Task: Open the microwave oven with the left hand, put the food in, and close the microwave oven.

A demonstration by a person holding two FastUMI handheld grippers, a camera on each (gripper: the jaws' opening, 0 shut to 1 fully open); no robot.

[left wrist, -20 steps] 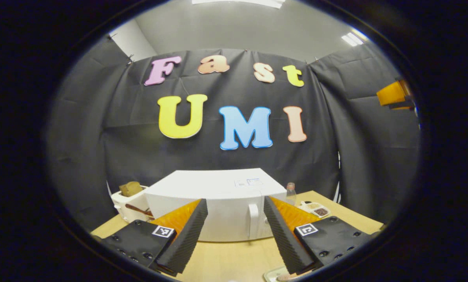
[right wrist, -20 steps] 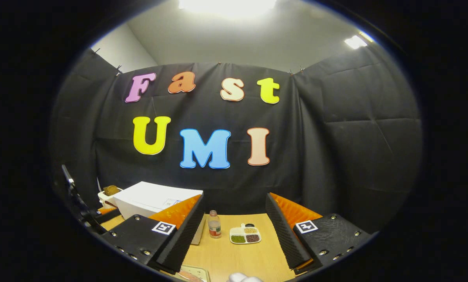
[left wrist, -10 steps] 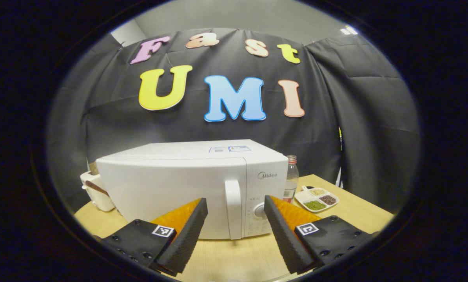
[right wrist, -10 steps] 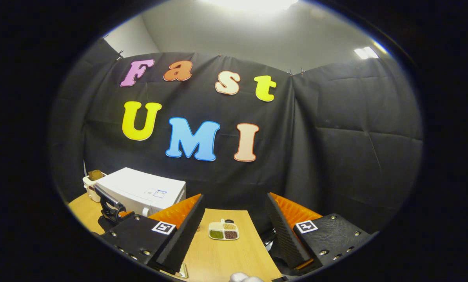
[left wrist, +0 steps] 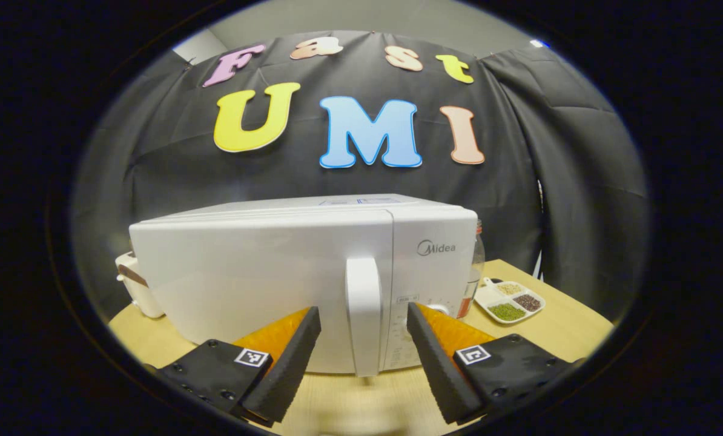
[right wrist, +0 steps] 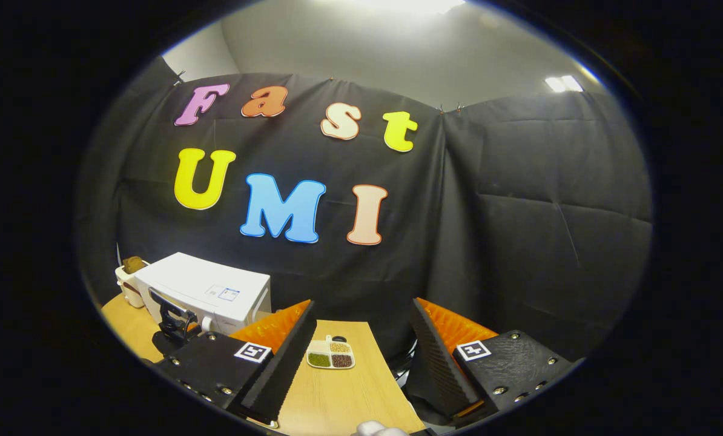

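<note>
The white microwave stands with its door closed, filling the middle of the left gripper view. Its upright white handle sits close ahead, in line with the gap of my left gripper. That gripper is open and holds nothing; whether its fingers reach the handle I cannot tell. My right gripper is open and empty above the wooden table. The right gripper view shows the microwave far off at the left, with the other gripper's dark body in front of it. A small white lump peeks in at the bottom edge.
A divided white dish of grains lies right of the microwave, also seen as the dish on the table. A bottle stands behind the microwave's right corner. A white toaster sits at its left.
My left gripper has come down and closer to the microwave, so the handle now lines up between its fingers. The right gripper has swung rightward, away from the microwave.
</note>
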